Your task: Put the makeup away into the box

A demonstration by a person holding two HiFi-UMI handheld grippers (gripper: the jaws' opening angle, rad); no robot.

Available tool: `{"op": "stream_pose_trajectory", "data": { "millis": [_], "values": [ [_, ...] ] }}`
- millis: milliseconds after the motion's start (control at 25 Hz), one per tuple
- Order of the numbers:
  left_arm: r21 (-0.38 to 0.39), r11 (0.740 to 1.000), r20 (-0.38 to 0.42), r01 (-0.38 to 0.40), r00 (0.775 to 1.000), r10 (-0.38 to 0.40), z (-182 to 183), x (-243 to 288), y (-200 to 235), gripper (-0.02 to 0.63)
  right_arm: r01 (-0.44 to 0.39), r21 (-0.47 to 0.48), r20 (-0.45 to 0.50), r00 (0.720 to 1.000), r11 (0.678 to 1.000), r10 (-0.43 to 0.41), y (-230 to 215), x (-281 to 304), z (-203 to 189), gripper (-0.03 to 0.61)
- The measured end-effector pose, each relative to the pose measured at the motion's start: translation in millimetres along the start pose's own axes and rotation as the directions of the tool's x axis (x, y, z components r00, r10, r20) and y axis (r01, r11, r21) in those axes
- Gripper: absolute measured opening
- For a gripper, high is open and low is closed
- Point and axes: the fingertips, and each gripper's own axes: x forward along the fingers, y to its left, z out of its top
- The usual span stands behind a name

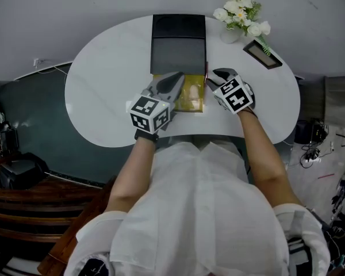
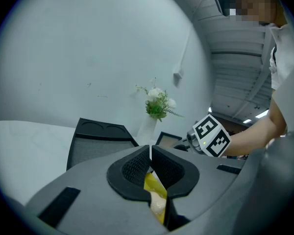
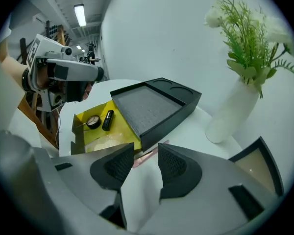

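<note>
Beside the box (image 1: 194, 99), right gripper (image 1: 217, 77) tilted steeply downward

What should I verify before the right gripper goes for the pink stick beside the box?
1. Right gripper jaws apart, nothing between the pads: ok.
2. Pink stick on the table against the yellow-lined box, ahead of those jaws: ok.
3. Black lid clear of the box opening: ok.
4. Free space in the box beside compact and lipstick: ok.
5. Left gripper jaws together over the box; holding anything: cannot tell.
</note>
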Motion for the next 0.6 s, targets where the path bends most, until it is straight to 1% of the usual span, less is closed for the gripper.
{"op": "stream_pose_trajectory", "data": {
  "millis": [200,320,480,600],
  "values": [
    [0.003,1.000,-0.012,-0.010,1.000,0.010,-0.2,4.0,-0.1,0.026,-0.021,0.040,-0.080,0.996,0.999,0.024,-4.6,18.6,-24.6,0.147],
    [0.001,1.000,-0.019,-0.021,1.000,0.021,-0.9,3.2,1.6,0.026,-0.037,0.055,-0.110,0.993,0.998,0.043,-2.3,29.4,-31.4,0.147],
    [-0.003,1.000,-0.026,-0.031,0.999,0.031,-3.0,3.1,2.4,0.026,-0.038,0.090,-0.129,0.990,0.995,0.049,-4.8,42.2,-35.3,0.144],
    [-0.004,0.999,-0.027,-0.036,0.999,0.036,-4.0,3.6,2.2,0.026,-0.046,0.130,-0.122,0.991,0.990,0.062,-5.9,49.6,-33.1,0.138]
  ]
}}
